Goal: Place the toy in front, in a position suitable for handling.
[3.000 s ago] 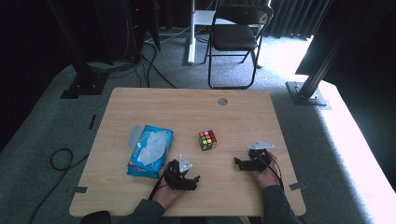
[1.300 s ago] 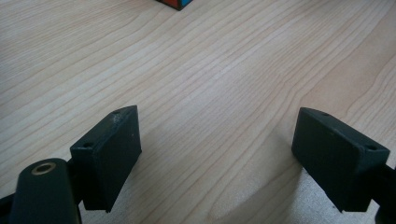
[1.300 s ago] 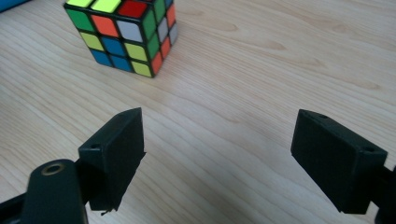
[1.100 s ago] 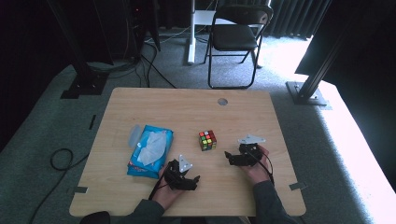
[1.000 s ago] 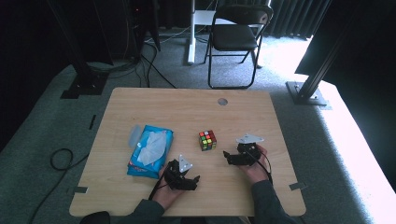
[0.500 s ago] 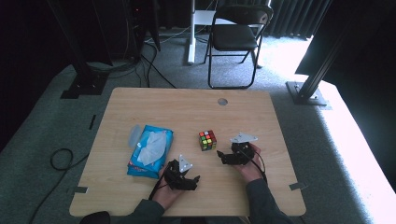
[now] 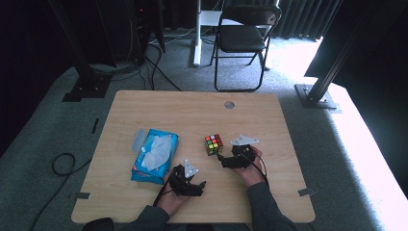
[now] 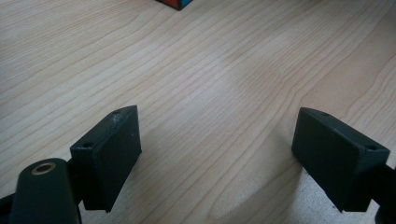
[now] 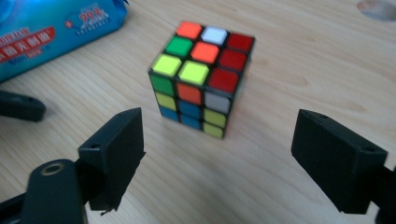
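Right tool [image 9: 217,154] released, jaws just reopened wide, nothing between them. Puzzle cube [image 9: 201,78] at frame centre on bench [image 9: 299,70], just ahead of jaws, edge-on. Left tool [image 7: 186,179] released, lower left, farther off.

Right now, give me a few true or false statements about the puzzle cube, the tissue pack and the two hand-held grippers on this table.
1. The multicoloured puzzle cube sits on the light wooden table. True.
2. The right hand-held gripper is clamped on the cube. False: its jaws stand open, short of the cube.
3. The blue soft tissue pack lies left of the cube in the high view. True.
4. The left hand-held gripper holds the tissue pack. False: its open jaws have bare table between them.
5. The cube rests on the tissue pack. False: they lie apart.
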`<state>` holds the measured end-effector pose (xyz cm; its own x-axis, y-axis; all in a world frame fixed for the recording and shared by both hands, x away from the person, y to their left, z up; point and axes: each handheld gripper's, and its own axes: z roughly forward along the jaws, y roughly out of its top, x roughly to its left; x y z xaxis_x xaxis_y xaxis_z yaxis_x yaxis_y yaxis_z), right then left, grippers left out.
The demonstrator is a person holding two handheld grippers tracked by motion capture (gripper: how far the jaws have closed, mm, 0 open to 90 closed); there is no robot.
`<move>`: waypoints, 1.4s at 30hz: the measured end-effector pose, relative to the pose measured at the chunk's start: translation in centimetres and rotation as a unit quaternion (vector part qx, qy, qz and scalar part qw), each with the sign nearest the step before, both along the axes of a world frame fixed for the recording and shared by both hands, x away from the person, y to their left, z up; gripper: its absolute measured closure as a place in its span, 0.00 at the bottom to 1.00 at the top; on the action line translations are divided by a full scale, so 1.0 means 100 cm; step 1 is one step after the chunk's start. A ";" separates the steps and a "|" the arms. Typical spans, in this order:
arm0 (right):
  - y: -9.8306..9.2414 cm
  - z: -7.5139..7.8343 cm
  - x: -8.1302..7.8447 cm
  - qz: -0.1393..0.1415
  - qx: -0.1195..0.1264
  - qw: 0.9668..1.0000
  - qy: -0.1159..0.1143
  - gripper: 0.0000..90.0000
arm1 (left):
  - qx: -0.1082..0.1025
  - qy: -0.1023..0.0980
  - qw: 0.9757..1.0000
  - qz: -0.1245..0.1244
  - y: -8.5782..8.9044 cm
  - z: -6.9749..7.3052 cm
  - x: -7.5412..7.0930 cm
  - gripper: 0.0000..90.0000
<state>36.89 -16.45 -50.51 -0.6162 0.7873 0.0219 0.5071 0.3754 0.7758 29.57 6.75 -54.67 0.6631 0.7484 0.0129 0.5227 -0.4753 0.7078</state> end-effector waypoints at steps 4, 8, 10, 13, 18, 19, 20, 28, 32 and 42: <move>0.010 0.004 0.004 0.002 0.002 1.000 -0.009 0.18 | 0.001 -0.001 1.000 0.000 0.000 0.000 0.000 0.17; 0.019 0.004 0.008 -0.004 -0.001 1.000 -0.010 0.16 | 0.000 -0.001 1.000 0.000 0.000 0.000 0.000 0.17; 0.023 0.004 0.011 -0.005 0.002 1.000 -0.007 0.16 | 0.000 -0.001 1.000 0.000 0.000 0.000 0.000 0.17; 0.030 0.003 0.016 -0.006 0.003 1.000 -0.003 0.16 | 0.000 0.000 1.000 0.000 0.000 0.000 0.000 0.17; 0.037 -0.003 0.021 -0.013 0.005 1.000 0.005 0.16 | -0.001 0.000 1.000 0.001 0.000 0.000 0.000 0.17; 0.038 -0.005 0.022 -0.015 0.004 1.000 0.009 0.16 | -0.001 0.000 1.000 0.001 0.000 0.000 0.000 0.17; 0.039 -0.007 0.023 -0.017 0.002 1.000 0.010 0.16 | -0.001 0.000 1.000 0.001 0.000 0.000 0.000 0.17; 0.042 -0.016 0.031 -0.024 0.003 1.000 0.020 0.19 | -0.001 0.000 1.000 0.001 0.000 0.000 0.000 0.17; 0.042 -0.018 0.032 -0.024 0.003 0.999 0.021 0.22 | -0.001 0.000 1.000 0.001 0.000 0.000 0.000 0.17; 0.041 -0.020 0.034 -0.022 0.003 0.999 0.028 0.30 | -0.001 0.000 1.000 0.001 0.000 0.000 0.000 0.17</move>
